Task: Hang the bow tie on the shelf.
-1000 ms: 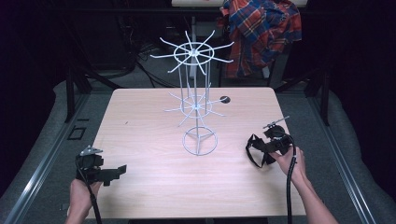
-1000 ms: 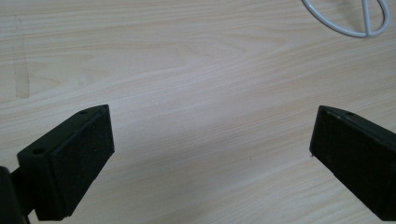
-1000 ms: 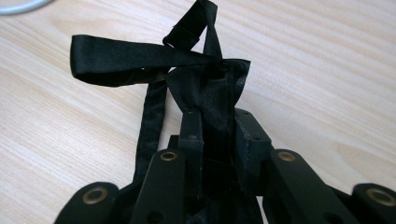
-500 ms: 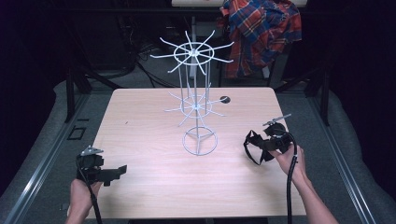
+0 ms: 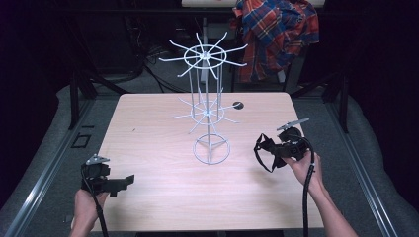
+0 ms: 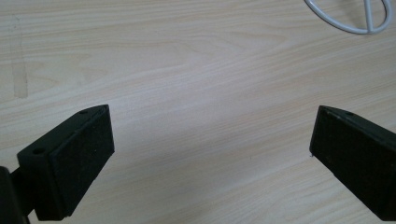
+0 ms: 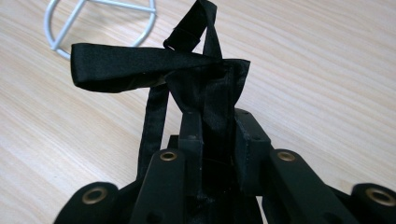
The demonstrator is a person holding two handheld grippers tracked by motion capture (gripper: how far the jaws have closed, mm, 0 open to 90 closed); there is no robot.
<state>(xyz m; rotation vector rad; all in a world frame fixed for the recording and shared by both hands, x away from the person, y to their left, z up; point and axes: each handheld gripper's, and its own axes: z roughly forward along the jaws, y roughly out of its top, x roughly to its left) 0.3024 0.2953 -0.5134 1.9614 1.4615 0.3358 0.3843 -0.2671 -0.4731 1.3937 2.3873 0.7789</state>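
Observation:
A white wire rack with two tiers of radiating hooks stands mid-table on a ring base. My right gripper is to the right of that base, shut on a black strap whose loops stick out past the jaws and hang toward the table. My left gripper rests near the front left corner, jaws wide apart with only bare wood between them.
The light wooden table has a small dark round hole near its far right. A plaid shirt hangs behind the table. Dark floor and metal frame rails surround it.
My right gripper has moved a little to the left toward the rack's base, carrying the black strap. The left gripper stays put.

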